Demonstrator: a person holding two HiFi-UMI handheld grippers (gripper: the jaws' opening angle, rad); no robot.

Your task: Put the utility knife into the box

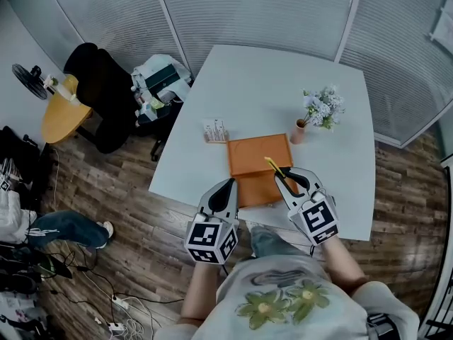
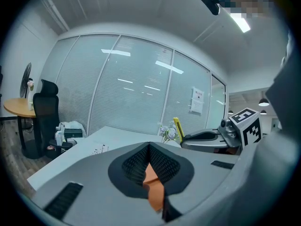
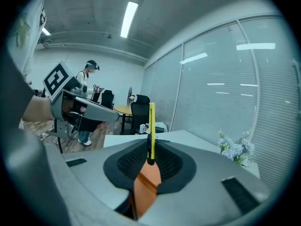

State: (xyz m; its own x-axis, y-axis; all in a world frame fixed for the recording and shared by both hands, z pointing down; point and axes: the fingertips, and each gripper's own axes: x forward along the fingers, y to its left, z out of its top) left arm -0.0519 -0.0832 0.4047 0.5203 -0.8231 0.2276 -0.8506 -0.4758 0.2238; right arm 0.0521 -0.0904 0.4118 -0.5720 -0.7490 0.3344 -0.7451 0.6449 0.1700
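Observation:
An open orange box (image 1: 258,154) lies on the white table (image 1: 269,76), close to its near edge. My right gripper (image 1: 282,178) hovers over the box's near right part, shut on a slim yellow utility knife (image 1: 273,166). The knife sticks out past the fingertips, upright in the right gripper view (image 3: 151,126). My left gripper (image 1: 228,183) is at the box's near left corner, its jaws shut with nothing between them (image 2: 149,147). Orange of the box (image 2: 153,185) shows under both grippers' jaws. In the left gripper view the right gripper (image 2: 207,137) and the knife (image 2: 178,127) appear to the right.
A small vase (image 1: 299,131) of pale flowers (image 1: 323,107) stands just right of the box's far corner. A small printed card (image 1: 215,130) lies to its left. Off the table's left side are a black office chair (image 1: 102,94), a round wooden table (image 1: 62,115) and floor cables (image 1: 106,310). Glass partitions close the far side.

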